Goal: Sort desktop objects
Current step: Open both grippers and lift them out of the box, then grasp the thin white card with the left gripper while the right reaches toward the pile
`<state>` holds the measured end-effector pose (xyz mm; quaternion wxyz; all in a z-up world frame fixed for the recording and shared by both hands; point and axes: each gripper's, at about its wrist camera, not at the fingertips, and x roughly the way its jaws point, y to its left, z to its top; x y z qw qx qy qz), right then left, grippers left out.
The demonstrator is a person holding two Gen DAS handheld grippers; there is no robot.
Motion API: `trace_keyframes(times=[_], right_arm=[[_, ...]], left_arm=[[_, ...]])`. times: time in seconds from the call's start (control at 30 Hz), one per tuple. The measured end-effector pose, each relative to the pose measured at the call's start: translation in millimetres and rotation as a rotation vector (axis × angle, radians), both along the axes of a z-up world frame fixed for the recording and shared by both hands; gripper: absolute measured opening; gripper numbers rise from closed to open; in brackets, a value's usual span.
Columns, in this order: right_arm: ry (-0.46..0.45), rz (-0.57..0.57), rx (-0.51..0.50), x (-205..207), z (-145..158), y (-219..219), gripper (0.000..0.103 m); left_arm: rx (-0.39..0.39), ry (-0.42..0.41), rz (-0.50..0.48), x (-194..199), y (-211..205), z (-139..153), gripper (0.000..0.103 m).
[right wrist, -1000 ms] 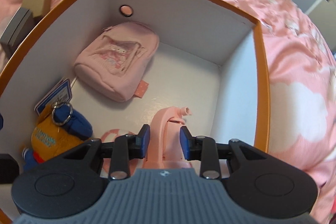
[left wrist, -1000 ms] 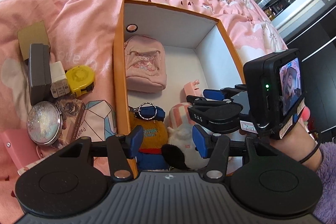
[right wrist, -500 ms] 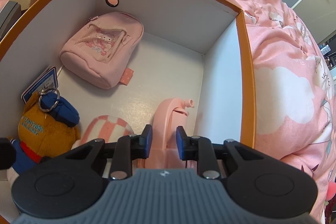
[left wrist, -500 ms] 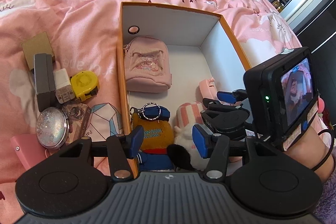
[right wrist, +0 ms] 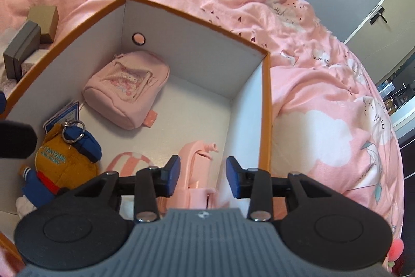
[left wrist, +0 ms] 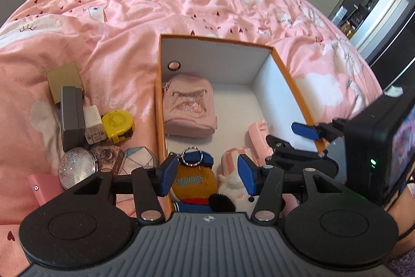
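Note:
An orange-rimmed white box [left wrist: 290, 79] [right wrist: 264, 100] lies on the pink bed. Inside it are a pink mini backpack [left wrist: 189, 105] [right wrist: 127, 90], a brown plush keychain [left wrist: 193, 178] [right wrist: 62, 160], a striped white plush [left wrist: 233, 173] [right wrist: 129, 160] and a pink plastic gadget [right wrist: 197, 168] [left wrist: 256, 136]. My right gripper [right wrist: 202, 177] [left wrist: 293, 139] is open above the pink gadget, no longer holding it. My left gripper [left wrist: 206, 177] is open and empty above the box's near end.
Left of the box on the quilt lie a yellow tape measure [left wrist: 118, 125], a white charger [left wrist: 94, 125], a grey case [left wrist: 71, 113], a tan box [left wrist: 64, 79], a glitter compact [left wrist: 76, 169], patterned cards [left wrist: 135, 160] and a pink item [left wrist: 44, 187].
My right gripper opened and let go of the pink gadget, which now rests in the box. Both grippers pulled back and up from the box.

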<state>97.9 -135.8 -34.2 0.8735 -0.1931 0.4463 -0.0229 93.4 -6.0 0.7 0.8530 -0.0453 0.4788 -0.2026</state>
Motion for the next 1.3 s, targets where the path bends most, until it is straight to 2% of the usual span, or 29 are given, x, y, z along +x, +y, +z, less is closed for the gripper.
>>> trace_keyframes(times=[0.1,0.27,0.4,0.6,0.7,0.8,0.97,1.3], right_arm=[[-0.044,0.003,0.044,-8.8,12.6,-2.2,0.041],[-0.135,-0.005,-0.019,-21.0,27.7,2.0,0.043],[-0.181,0.034,0.09,-28.5,43.7,5.3,0.046],[-0.251,0.136,0.254,-36.2,56.4,19.9,0.045],[-0.248,0.186,0.372,-38.0,60.4,30.1,0.045],[-0.231,0.239,0.429,-38.9,62.7,48.9,0.045],[-0.17,0.336,0.442,-39.4,59.3,83.1,0.046],[-0.108,0.462,0.349,-38.6,43.0,125.5,0.048]], left_arm=[[0.004,-0.037,0.017,-3.1,3.1,5.8,0.06],[0.053,-0.098,0.064,-8.8,11.5,12.7,0.06],[0.097,-0.138,0.092,-13.3,22.2,15.7,0.06],[0.091,-0.094,0.133,-13.8,48.9,14.1,0.06],[0.123,-0.09,0.158,-15.8,60.9,13.5,0.06],[0.141,-0.076,0.187,-15.6,75.3,12.5,0.06],[0.157,-0.055,0.212,-17.7,98.6,10.6,0.06],[0.191,0.038,0.2,-22.4,130.1,-9.6,0.06]])
